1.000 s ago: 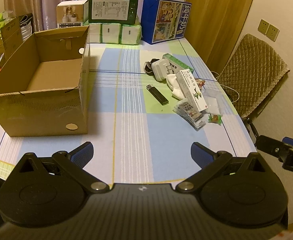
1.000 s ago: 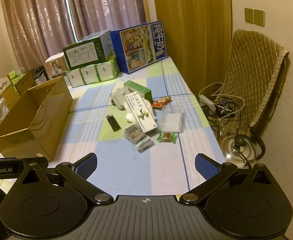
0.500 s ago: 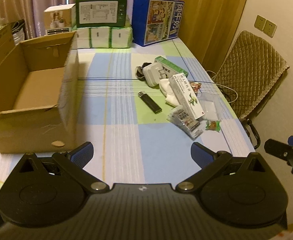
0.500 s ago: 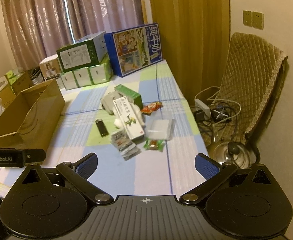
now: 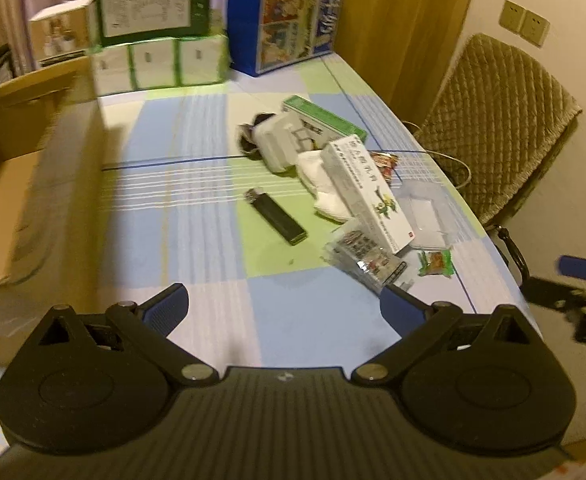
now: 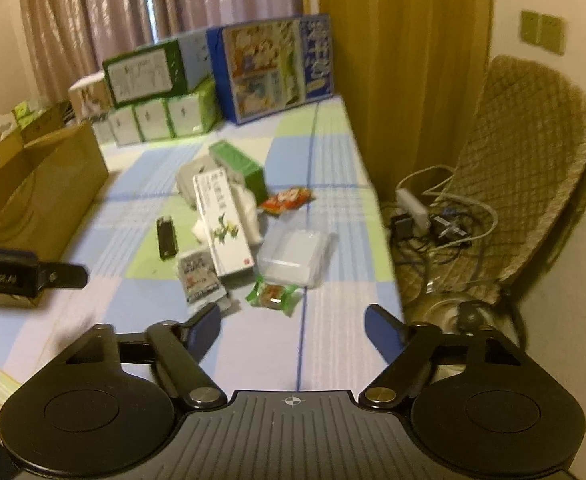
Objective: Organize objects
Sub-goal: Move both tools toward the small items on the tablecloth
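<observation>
I see the table [image 5: 221, 320] under its blue, green and white checked cloth filling the middle of both views. At the left edge of the left wrist view sits the open cardboard box [image 5: 33, 184], blurred. Along the top of the frame stand the blue milk carton case [image 5: 289, 12] and the green-and-white boxes [image 5: 153, 32] stacked just beside it. A quilted chair [image 5: 501, 120] stands at the upper right, off the table's edge.

The clutter lies right of centre. The long white medicine box [image 5: 365, 196] lies slanted across the pile, resting on a white cloth [image 5: 325, 196]. Above it in the frame are a green carton [image 5: 325, 118] and a white charger block [image 5: 277, 140] touching it. In the right wrist view a clear plastic case [image 6: 293, 256] sits just right of the medicine box, with an orange snack packet [image 6: 289, 200] above it. A clear packet of small items [image 5: 367, 258] lies at the lower end of the medicine box. The black lighter [image 5: 277, 216] lies alone, left of the pile. A green-wrapped candy [image 5: 435, 262] is near the table's right edge.

My left gripper [image 5: 285, 304] hangs over the near end of the table with its jaws spread wide, nothing between them. My right gripper [image 6: 293, 320] is likewise released and empty, low in its frame, with the candy just above its left fingertip.
</observation>
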The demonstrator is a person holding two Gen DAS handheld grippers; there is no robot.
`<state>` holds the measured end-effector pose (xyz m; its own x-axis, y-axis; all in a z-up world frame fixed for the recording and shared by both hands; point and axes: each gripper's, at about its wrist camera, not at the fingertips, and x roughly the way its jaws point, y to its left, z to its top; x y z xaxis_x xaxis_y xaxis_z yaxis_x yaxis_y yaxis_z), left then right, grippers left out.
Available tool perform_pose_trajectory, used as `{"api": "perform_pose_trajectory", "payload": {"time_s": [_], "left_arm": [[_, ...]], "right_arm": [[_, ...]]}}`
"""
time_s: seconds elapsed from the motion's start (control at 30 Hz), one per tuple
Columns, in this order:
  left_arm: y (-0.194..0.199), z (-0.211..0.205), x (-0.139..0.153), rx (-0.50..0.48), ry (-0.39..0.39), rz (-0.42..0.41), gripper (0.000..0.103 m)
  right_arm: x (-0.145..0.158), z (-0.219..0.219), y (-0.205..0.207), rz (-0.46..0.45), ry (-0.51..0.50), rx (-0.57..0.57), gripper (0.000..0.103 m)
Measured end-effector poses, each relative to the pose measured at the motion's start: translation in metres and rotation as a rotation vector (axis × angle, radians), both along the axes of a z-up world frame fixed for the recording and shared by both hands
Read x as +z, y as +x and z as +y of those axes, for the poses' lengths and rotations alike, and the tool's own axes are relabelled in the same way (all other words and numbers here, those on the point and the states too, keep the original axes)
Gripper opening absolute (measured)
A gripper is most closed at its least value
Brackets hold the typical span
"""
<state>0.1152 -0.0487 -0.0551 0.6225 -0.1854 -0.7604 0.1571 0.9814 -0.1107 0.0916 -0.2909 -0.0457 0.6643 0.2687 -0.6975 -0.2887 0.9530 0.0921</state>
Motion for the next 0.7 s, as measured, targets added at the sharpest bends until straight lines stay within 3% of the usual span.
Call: {"api": "perform_pose_trajectory", "payload": {"time_s": [0.23, 0.7], "left_arm": [[0.030, -0.016, -0.019, -0.053, 0.014, 0.008, 0.095], [0.052, -0.008, -0.040, -0.029, 0.000, 0.044, 0.096]], "right_arm": [[-0.040, 0.015, 0.037, 0.058, -0.008, 0.030, 0.056], [-0.075, 0.039, 0.082, 0.094, -0.020, -0.048, 0.051]]}}
